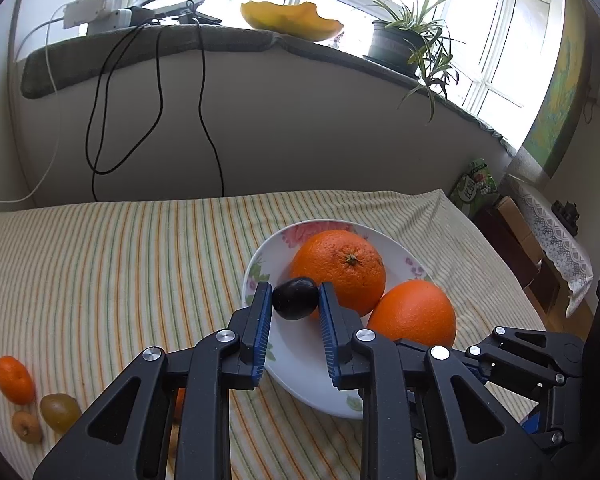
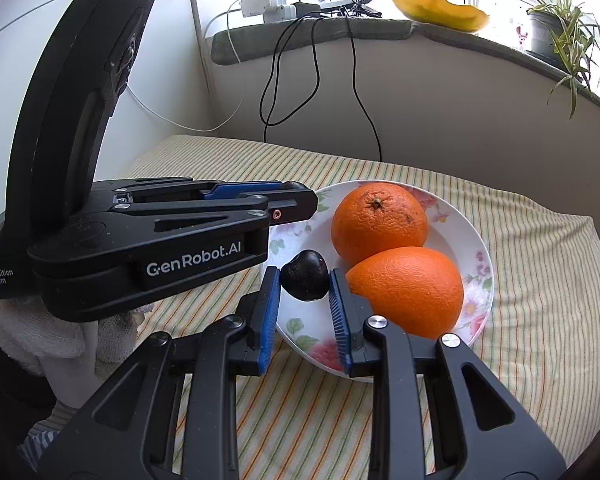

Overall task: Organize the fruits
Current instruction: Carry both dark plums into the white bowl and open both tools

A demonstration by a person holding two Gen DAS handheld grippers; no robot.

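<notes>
A white floral plate (image 1: pixel 296 364) (image 2: pixel 476 240) on the striped cloth holds two oranges (image 1: pixel 338 270) (image 2: pixel 380 222), (image 1: pixel 414 312) (image 2: pixel 408 290). My left gripper (image 1: pixel 295 300) is shut on a dark plum (image 1: pixel 295 298), held over the plate's left side. My right gripper (image 2: pixel 305 280) is shut on another dark plum (image 2: pixel 305 275), held over the plate's near left rim. The left gripper's body (image 2: pixel 172 240) shows in the right wrist view, to the left of the plate. Loose fruit lies at the left: a small orange (image 1: pixel 14 380), a green grape (image 1: pixel 60 412), a small brown fruit (image 1: pixel 27 427).
A low wall with a padded sill (image 1: pixel 180 44) stands behind the table, with hanging cables (image 1: pixel 204 120), a yellow bowl (image 1: pixel 290 20) and a potted plant (image 1: pixel 404 44). A lace-covered side table (image 1: pixel 548 232) stands to the right. A white towel (image 2: pixel 60 332) lies at left.
</notes>
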